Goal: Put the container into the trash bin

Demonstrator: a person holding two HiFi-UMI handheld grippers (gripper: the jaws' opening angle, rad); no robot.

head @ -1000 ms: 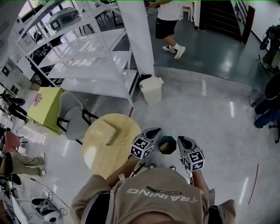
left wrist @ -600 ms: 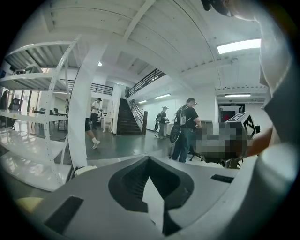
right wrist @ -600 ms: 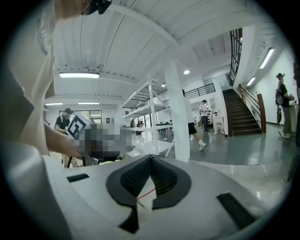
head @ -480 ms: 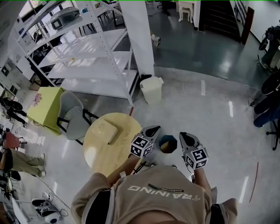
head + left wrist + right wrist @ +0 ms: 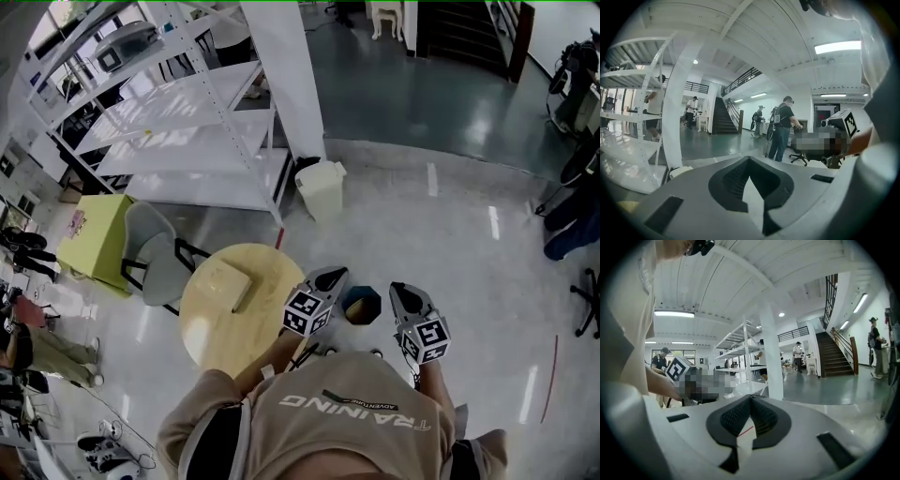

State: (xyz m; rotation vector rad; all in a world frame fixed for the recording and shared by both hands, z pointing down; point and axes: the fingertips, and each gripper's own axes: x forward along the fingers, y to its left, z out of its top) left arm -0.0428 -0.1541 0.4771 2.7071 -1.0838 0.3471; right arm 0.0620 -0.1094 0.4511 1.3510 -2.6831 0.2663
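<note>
A glossy grey floor [image 5: 469, 244] filled most of the head view. On the far left stood a white shelving rack [image 5: 178, 122], and a white pillar [image 5: 291, 75] rose beside its right end. A round, pale-wood desk [image 5: 220, 333] stood near the person, on the left. A grey chair [image 5: 155, 258] was just left of it, with a yellow-green cabinet [image 5: 94, 234] farther left.

A white trash bin [image 5: 322, 190] sat on the floor at the foot of the pillar, well beyond the desk. The container [image 5: 221, 283], a pale flat box, lay on the far part of the desk, with neither gripper touching it. A small dark six-sided tub [image 5: 361, 306] stood on the floor just right of the desk, between the two grippers.

The left gripper [image 5: 331, 276] was held just off the desk's right rim. Its jaws were together at the tips with nothing between them. The right gripper [image 5: 403, 292] was held to the right of the dark tub. Its jaws were likewise closed on nothing. Both pointed away from the person, roughly towards the pillar.
</note>
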